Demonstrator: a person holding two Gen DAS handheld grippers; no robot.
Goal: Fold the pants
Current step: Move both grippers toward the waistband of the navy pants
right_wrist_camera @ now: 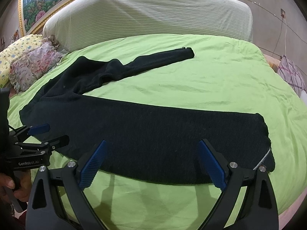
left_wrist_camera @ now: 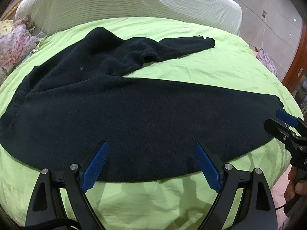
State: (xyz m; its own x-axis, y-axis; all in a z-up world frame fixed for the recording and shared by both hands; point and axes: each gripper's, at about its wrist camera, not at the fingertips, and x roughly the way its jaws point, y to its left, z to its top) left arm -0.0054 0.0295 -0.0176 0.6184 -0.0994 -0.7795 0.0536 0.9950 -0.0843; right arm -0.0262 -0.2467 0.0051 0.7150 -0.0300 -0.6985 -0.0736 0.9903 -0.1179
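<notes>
Pants (left_wrist_camera: 145, 118) lie spread on the green bedsheet (left_wrist_camera: 220, 67), the near leg flat along the bed's front edge, the far leg (right_wrist_camera: 153, 61) splayed away toward the headboard (right_wrist_camera: 153, 13) with bunched cloth at the crotch. The left gripper (left_wrist_camera: 151, 153) hangs with its jaws wide apart over the near leg's lower edge, holding nothing; the right gripper (right_wrist_camera: 152, 154) is likewise spread and empty near the cuff (right_wrist_camera: 266, 134). The risks, as I judge them: the pads may pinch the sheet together with the dark cloth and drag it up; a grip on only the top layer would let the leg slide apart; and the bunched crotch would leave a lumpy, crooked fold if the legs are brought together unsmoothed.
</notes>
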